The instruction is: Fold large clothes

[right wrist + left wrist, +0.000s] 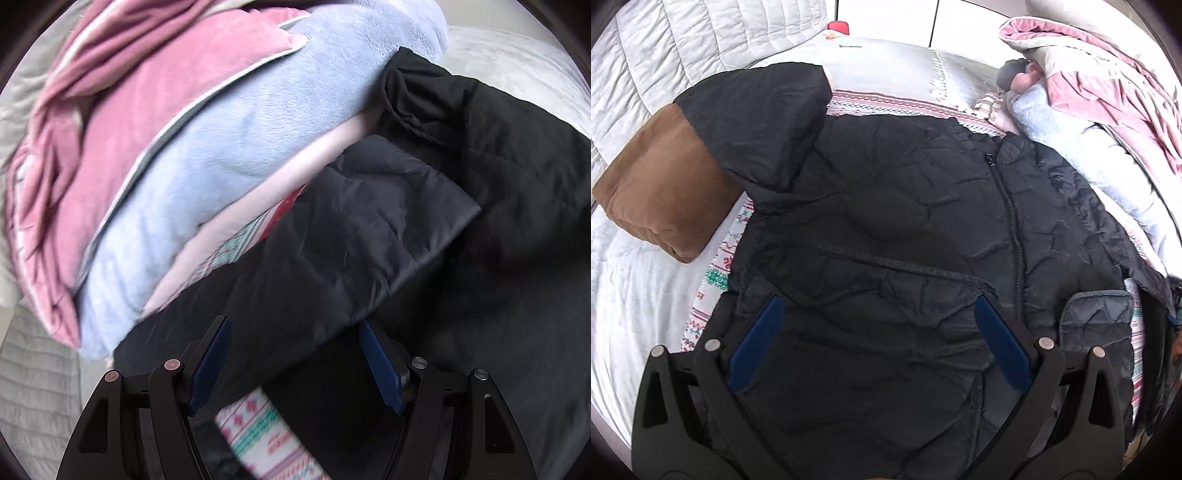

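Left hand-held gripper (877, 345): fingers spread wide, nothing between the pads, hovering over the lower front of the jacket.
Right hand-held gripper (295, 363): fingers apart, gripping nothing, above the jacket's edge.
Jacket (894, 221): black, quilted, spread front-up on the bed, zip (1008, 225) at 1 o'clock of the left gripper.
Sleeve (354, 229): folded across, at 12 o'clock of the right gripper.
Brown cloth (661, 188): folded, at 10 o'clock.
Patterned blanket (269, 439): under the jacket.
Pink and blue fleeces (207, 140): piled at 11 o'clock of the right gripper.
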{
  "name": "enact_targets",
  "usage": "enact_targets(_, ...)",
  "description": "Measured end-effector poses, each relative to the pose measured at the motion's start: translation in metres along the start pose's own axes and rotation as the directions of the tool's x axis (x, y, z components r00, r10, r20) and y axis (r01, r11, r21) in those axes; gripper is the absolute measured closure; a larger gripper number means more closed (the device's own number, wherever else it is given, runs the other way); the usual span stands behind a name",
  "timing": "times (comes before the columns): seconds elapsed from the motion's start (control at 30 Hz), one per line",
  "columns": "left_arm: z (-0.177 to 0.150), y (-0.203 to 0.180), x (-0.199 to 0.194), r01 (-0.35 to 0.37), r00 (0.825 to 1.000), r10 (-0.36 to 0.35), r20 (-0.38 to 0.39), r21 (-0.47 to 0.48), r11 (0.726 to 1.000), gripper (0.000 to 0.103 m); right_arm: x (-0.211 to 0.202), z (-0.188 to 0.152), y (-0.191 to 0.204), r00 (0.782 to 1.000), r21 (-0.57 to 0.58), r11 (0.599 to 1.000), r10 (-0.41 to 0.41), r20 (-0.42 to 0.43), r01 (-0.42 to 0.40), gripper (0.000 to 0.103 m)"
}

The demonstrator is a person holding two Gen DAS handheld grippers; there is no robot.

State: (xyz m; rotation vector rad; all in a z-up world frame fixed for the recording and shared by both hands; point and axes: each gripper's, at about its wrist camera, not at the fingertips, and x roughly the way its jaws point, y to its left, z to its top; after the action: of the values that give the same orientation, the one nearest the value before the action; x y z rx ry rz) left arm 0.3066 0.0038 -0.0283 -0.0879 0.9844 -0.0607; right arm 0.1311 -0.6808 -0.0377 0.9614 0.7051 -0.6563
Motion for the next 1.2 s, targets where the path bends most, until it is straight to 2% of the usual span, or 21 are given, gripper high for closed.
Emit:
enact_targets(0.1, 0.003, 0.004, 0.005, -0.013, 1.0, 0.013, 0.002, 0.001, 1.0, 0.0, 0.012, 0.003, 0.003, 0.999, -0.005, 0.999, -0.044, 0.031, 0.044, 0.037)
enact_targets(0.13, 0.004, 0.004, 0.006, -0.016, 1.0, 0.016, 0.003, 0.002, 1.0, 0.0, 0.017, 0.005, 0.005, 0.997, -0.009, 0.998, -0.059, 0.043, 0.06, 0.046)
enact_targets(0.17, 0.004, 0.004, 0.007, -0.019, 1.0, 0.019, 0.003, 0.005, 1.0, 0.0, 0.022, 0.007, 0.005, 0.997, -0.011, 0.998, -0.066, 0.043, 0.066, 0.066)
enact_targets(0.2, 0.005, 0.005, 0.009, -0.022, 1.0, 0.022, 0.0, 0.008, 1.0, 0.0, 0.025, 0.008, 0.005, 0.997, -0.01, 0.998, -0.058, 0.04, 0.059, 0.078)
enact_targets(0.23, 0.006, 0.006, 0.01, -0.024, 1.0, 0.024, -0.002, 0.009, 1.0, 0.0, 0.028, 0.009, 0.004, 0.999, 0.0, 0.999, -0.037, 0.037, 0.037, 0.096)
enact_targets(0.3, 0.007, 0.008, 0.011, -0.027, 1.0, 0.027, -0.002, 0.004, 1.0, 0.0, 0.02, 0.012, 0.001, 0.996, 0.035, 0.999, -0.003, 0.092, -0.001, 0.098)
enact_targets(0.4, 0.008, 0.009, 0.013, -0.027, 1.0, 0.027, -0.001, 0.003, 1.0, 0.0, -0.003, 0.017, 0.01, 0.979, -0.005, 0.999, -0.035, 0.201, 0.037, 0.1)
enact_targets(0.53, 0.008, 0.006, 0.016, -0.016, 1.0, 0.016, -0.013, 0.015, 1.0, 0.0, -0.038, 0.021, 0.019, 0.927, 0.0, 0.992, -0.118, 0.356, 0.126, 0.1)
enact_targets(0.57, 0.008, 0.006, 0.016, -0.012, 1.0, 0.012, -0.018, 0.017, 1.0, 0.0, -0.04, 0.021, 0.019, 0.922, -0.007, 0.991, -0.119, 0.369, 0.13, 0.1)
enact_targets(0.7, 0.008, 0.005, 0.015, 0.0, 1.0, 0.0, -0.025, 0.028, 1.0, 0.0, -0.026, 0.017, 0.022, 0.936, -0.054, 0.988, -0.119, 0.332, 0.144, 0.1)
enact_targets(0.77, 0.009, 0.009, 0.013, 0.003, 1.0, -0.003, -0.022, 0.023, 1.0, 0.0, -0.027, 0.015, 0.024, 0.938, -0.053, 0.991, -0.096, 0.334, 0.12, 0.1)
enact_targets(0.9, 0.015, 0.024, 0.01, -0.024, 1.0, 0.024, -0.014, -0.012, 1.0, 0.0, -0.058, 0.003, 0.047, 0.917, -0.124, 0.991, 0.004, 0.4, 0.05, 0.1)
enact_targets(0.97, 0.018, 0.032, 0.01, -0.044, 0.999, 0.044, -0.012, -0.032, 0.999, 0.0, -0.077, -0.009, 0.079, 0.895, -0.216, 0.976, 0.077, 0.44, 0.022, 0.1)
enact_targets(1.03, 0.021, 0.041, 0.009, -0.051, 0.999, 0.051, -0.011, -0.059, 0.997, 0.0, -0.093, -0.027, 0.113, 0.875, -0.309, 0.951, 0.152, 0.46, -0.003, 0.1)
enact_targets(1.13, 0.024, 0.051, 0.007, -0.037, 0.999, 0.036, -0.012, -0.092, 0.995, 0.0, -0.115, -0.067, 0.172, 0.846, -0.469, 0.883, 0.266, 0.461, -0.022, 0.099)
enact_targets(1.2, 0.026, 0.055, 0.004, -0.022, 1.0, 0.021, -0.006, -0.098, 0.995, 0.0, -0.119, -0.091, 0.205, 0.841, -0.541, 0.84, 0.319, 0.437, -0.038, 0.099)
